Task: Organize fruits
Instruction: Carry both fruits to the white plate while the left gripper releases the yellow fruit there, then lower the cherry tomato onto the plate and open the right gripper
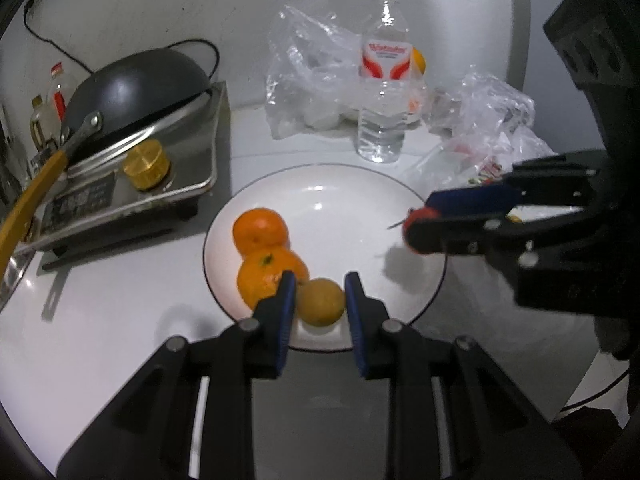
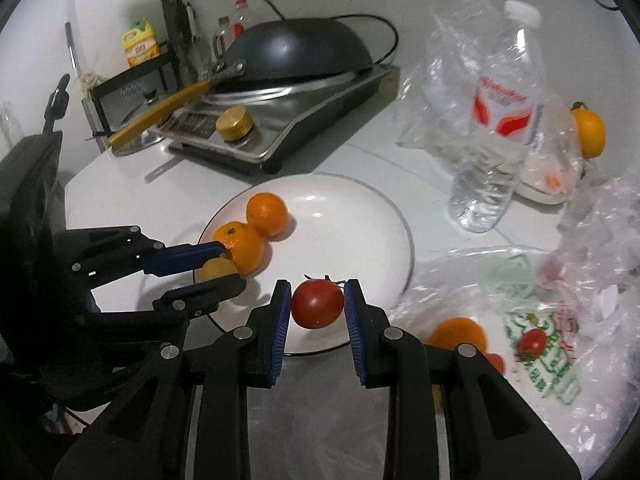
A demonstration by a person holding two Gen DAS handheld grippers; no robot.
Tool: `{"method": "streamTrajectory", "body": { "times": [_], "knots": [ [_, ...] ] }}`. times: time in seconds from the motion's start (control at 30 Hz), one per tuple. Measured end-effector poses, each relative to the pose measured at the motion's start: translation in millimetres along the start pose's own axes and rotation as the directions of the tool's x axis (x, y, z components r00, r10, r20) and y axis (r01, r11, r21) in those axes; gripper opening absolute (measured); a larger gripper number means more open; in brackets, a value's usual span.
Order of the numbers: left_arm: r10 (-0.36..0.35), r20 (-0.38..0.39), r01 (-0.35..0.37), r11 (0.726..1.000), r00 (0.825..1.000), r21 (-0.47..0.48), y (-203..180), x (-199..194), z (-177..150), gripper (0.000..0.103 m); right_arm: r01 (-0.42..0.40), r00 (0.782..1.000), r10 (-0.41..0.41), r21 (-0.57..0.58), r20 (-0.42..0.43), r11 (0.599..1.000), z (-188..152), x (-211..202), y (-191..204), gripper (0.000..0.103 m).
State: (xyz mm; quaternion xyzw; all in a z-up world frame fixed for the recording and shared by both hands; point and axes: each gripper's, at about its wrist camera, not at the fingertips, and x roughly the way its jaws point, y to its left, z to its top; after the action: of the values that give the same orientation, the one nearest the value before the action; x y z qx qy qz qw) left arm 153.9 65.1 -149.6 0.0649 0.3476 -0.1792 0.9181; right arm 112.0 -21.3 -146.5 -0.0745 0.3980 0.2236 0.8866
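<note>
A white plate holds two oranges and a yellow-brown fruit at its near left. My left gripper has its jaws around the yellow-brown fruit, with a gap on the right side. My right gripper is shut on a red tomato and holds it over the plate's near edge. It also shows in the left wrist view. The left gripper shows at the plate's left in the right wrist view.
A stove with a black wok stands left. A water bottle and plastic bags stand behind the plate. A bag at right holds another tomato and an orange. A yellow fruit sits far right.
</note>
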Motion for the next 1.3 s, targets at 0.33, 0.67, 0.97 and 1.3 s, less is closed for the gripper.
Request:
{"method": "streamTrajectory", "body": {
  "times": [0.33, 0.67, 0.97, 1.3],
  "knots": [
    [-0.028, 0.009, 0.028, 0.999, 1.000, -0.027, 7.3, -2.7, -1.3, 0.027, -0.036, 0.998, 0.037, 0.014, -0.056, 0.999, -1.5, 27.8, 7.4, 0.029],
    [-0.007, 0.015, 0.008, 0.999, 1.000, -0.052, 15.3, -13.1, -3.1, 0.027, -0.069, 0.995, 0.069, 0.008, -0.078, 0.998, -5.8, 33.3, 12.9, 0.029],
    [0.018, 0.036, -0.016, 0.998, 0.999, -0.062, 10.1, -22.6, 2.3, 0.029, -0.034, 0.999, 0.034, 0.000, -0.035, 0.999, -9.0, 13.8, 7.0, 0.030],
    [0.032, 0.053, -0.030, 0.998, 0.998, -0.046, -11.2, -28.1, 11.3, 0.032, -0.040, 0.999, 0.039, 0.027, 0.020, 0.999, -16.2, -17.6, -13.3, 0.030]
  ]
}}
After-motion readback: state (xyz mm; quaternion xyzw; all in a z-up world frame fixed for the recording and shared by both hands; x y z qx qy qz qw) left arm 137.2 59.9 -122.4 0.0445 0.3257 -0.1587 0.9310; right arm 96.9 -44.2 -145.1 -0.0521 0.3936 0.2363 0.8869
